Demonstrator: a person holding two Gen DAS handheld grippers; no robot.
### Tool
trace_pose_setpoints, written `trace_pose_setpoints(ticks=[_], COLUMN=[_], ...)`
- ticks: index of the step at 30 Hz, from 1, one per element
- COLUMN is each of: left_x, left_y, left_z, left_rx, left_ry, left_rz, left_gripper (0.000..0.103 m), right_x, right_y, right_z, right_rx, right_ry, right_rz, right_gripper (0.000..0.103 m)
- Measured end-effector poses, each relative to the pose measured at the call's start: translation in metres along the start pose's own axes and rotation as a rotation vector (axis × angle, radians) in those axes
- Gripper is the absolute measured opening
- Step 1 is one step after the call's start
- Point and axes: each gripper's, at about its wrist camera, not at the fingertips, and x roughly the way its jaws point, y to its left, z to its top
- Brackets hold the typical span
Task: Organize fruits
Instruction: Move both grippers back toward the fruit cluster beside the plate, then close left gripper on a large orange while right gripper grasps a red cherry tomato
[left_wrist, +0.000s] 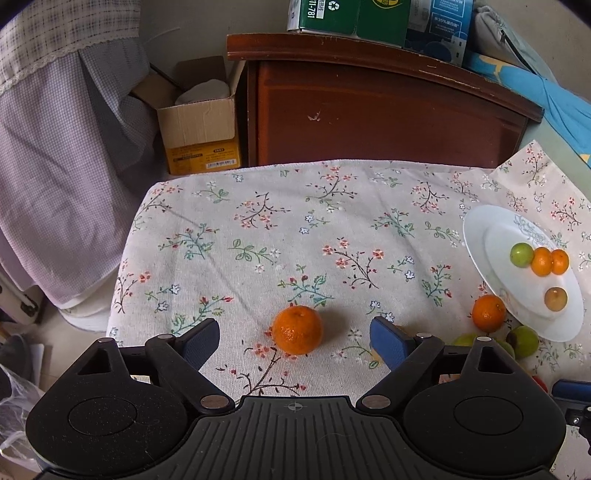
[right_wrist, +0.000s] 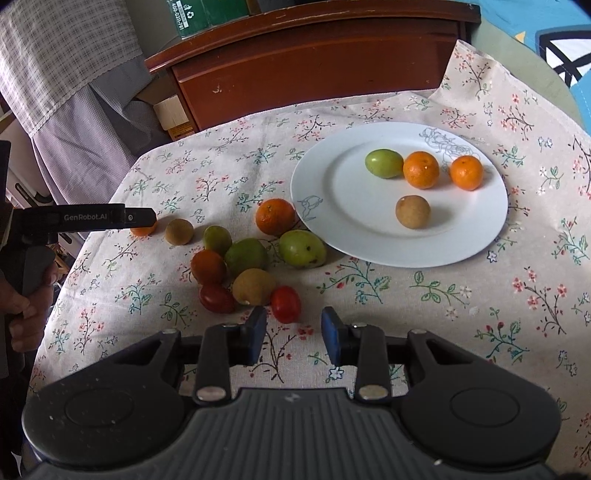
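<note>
A small orange (left_wrist: 297, 329) lies on the floral tablecloth between the wide-open fingers of my left gripper (left_wrist: 295, 341); in the right wrist view it (right_wrist: 143, 231) peeks out under the left gripper's finger (right_wrist: 140, 218). A white plate (right_wrist: 343, 229) holds a green fruit (right_wrist: 384, 163), two oranges (right_wrist: 421, 170) and a brown fruit (right_wrist: 413, 211). My right gripper (right_wrist: 293, 338) is open and empty, just short of a red tomato (right_wrist: 285, 303). Several loose fruits cluster left of the plate, among them an orange (right_wrist: 275, 216) and a green fruit (right_wrist: 302, 248).
A dark wooden cabinet (left_wrist: 369, 110) stands behind the table, with cartons (left_wrist: 369, 18) on top. A cardboard box (left_wrist: 199, 122) sits on the floor at the back left. Checked fabric (left_wrist: 55, 129) hangs at left. The table's left edge (left_wrist: 122, 266) drops to the floor.
</note>
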Motion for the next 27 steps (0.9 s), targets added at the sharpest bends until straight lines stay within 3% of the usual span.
trace_pose_setpoints(ticks=[12,16,20,22,24,27], left_x=[0.015,0.017,0.019,0.018,0.018,0.017], left_y=[0.000,-0.003,-0.005,-0.006,-0.007,-0.009], left_z=[-0.002,-0.003,-0.002,-0.002,-0.002,-0.002], left_rx=[-0.024,-0.002,0.009,0.017,0.030,0.031], left_ry=[0.025,0.024,0.020,0.013,0.010,0.010], left_rz=[-0.018,-0.002,0.000,0.010,0.012,0.006], left_gripper=[0.069,0.060,0.050,0.043,0.030,0.030], right_x=[0.011,0.012,0.012,0.012,0.011,0.010], right_y=[0.006,0.007,0.007,0.007,0.007,0.006], right_z=[0.001,0.002,0.002,0.002,0.002,0.003], right_rx=[-0.032,-0.040,-0.039,-0.036,-0.034,-0.024], right_ry=[-0.003,-0.008,-0.012,-0.013,-0.016,-0.024], right_rz=[-0.007,-0.014,-0.016,-0.016,-0.018,-0.017], right_gripper=[0.034,0.031,0.021,0.019,0.019,0.018])
